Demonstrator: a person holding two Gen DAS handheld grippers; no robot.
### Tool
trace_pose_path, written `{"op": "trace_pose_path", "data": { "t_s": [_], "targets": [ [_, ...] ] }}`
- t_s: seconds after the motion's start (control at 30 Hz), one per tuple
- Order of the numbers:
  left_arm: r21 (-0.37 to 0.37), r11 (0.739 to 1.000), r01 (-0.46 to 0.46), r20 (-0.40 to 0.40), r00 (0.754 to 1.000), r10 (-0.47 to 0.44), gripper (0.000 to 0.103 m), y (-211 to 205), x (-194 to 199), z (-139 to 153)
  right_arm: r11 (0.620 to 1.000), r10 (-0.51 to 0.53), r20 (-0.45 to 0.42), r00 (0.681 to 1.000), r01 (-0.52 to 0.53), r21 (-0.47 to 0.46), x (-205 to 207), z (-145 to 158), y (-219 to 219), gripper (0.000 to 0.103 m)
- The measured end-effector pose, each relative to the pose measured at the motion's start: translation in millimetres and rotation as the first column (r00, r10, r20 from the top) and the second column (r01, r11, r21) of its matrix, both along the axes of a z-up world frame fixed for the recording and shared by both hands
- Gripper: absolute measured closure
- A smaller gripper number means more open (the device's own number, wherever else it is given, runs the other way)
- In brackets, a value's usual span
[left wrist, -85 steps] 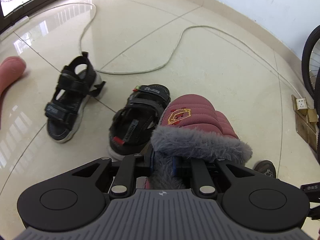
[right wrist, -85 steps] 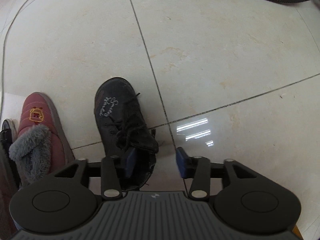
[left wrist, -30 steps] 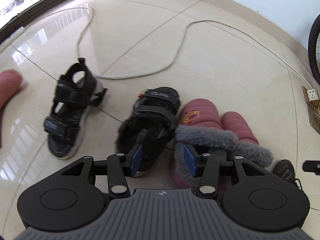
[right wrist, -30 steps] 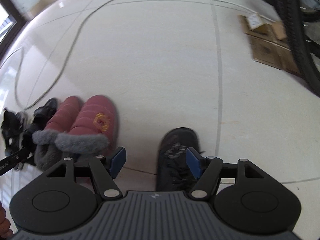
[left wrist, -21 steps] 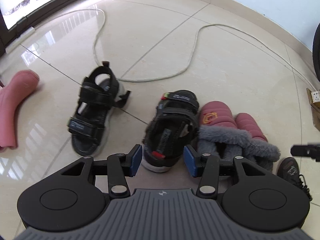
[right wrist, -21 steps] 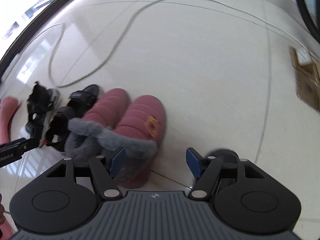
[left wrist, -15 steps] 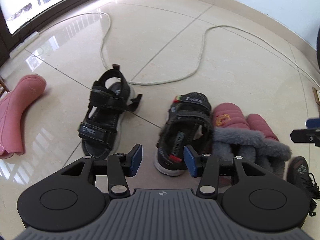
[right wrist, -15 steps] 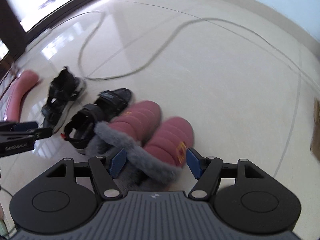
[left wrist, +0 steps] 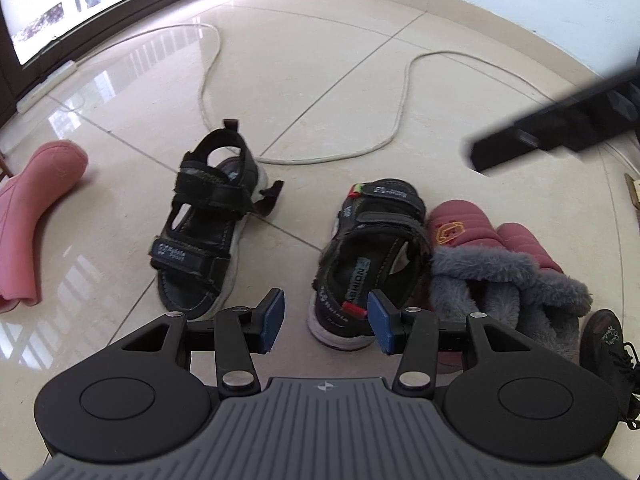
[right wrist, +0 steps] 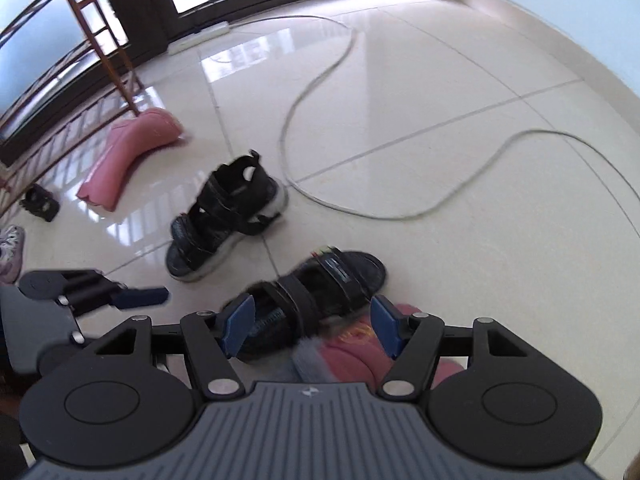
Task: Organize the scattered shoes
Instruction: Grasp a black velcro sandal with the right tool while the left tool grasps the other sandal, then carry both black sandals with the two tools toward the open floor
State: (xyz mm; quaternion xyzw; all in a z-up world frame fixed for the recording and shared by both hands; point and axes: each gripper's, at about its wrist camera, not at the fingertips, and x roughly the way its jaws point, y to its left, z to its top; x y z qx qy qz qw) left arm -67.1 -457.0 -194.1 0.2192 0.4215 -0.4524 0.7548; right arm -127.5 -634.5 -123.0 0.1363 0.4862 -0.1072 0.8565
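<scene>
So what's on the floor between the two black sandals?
Nothing but bare tile: the far sandal and near sandal lie apart, clearest in the left wrist view.

Black strapped sandal, upright on its pale sole, heel toward the camera and toe away, serves as landmark; a red tab shows at its heel. Second black sandal, its match, stands upright well apart to the left, turned the opposite way, toe toward the camera, one strap end loose. Two maroon quilted slippers with grey fur cuffs lie side by side; the nearer slipper, bearing an orange emblem, touches the landmark sandal's right side; the farther slipper lies just beyond it. Black lace-up shoe stands right of the slippers. Pink boot lies on its side far to the left.
</scene>
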Motion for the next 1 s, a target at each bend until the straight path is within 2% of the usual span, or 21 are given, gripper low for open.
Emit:
{"op": "trace_pose_path", "data": {
  "t_s": [0.27, 0.47, 0.57, 0.67, 0.73, 1.0],
  "targets": [
    [-0.009, 0.999, 0.044, 0.011, 0.999, -0.044, 0.050, -10, 5, -15, 0.995, 0.089, -0.010, 0.996, -0.090, -0.042, 47, -5, -2, 0.033],
    [0.024, 0.996, 0.082, 0.036, 0.996, -0.083, 0.050, -33, 12, -34, 0.998, 0.050, -0.004, 0.999, -0.050, -0.028, 46, -20, -10, 0.033],
    [0.030, 0.995, 0.100, 0.046, 0.994, -0.102, 0.051, -43, 16, -41, 1.000, 0.004, -0.007, 1.000, -0.004, 0.014, 43, -31, -20, 0.033],
    [0.028, 0.992, 0.125, 0.043, 0.991, -0.126, 0.065, -54, 24, -50, 1.000, -0.009, -0.005, 1.000, 0.009, 0.029, 43, -36, -24, 0.033],
    [0.037, 0.992, 0.119, 0.035, 0.992, -0.120, 0.084, -57, 30, -56, 0.999, -0.016, 0.003, 1.000, 0.016, 0.043, 45, -37, -26, 0.033],
    [0.053, 0.996, 0.076, 0.102, 0.991, -0.081, 0.088, -55, 38, -64, 0.997, 0.006, 0.017, 1.000, -0.008, 0.078, 60, -38, -28, 0.033]
  ]
}}
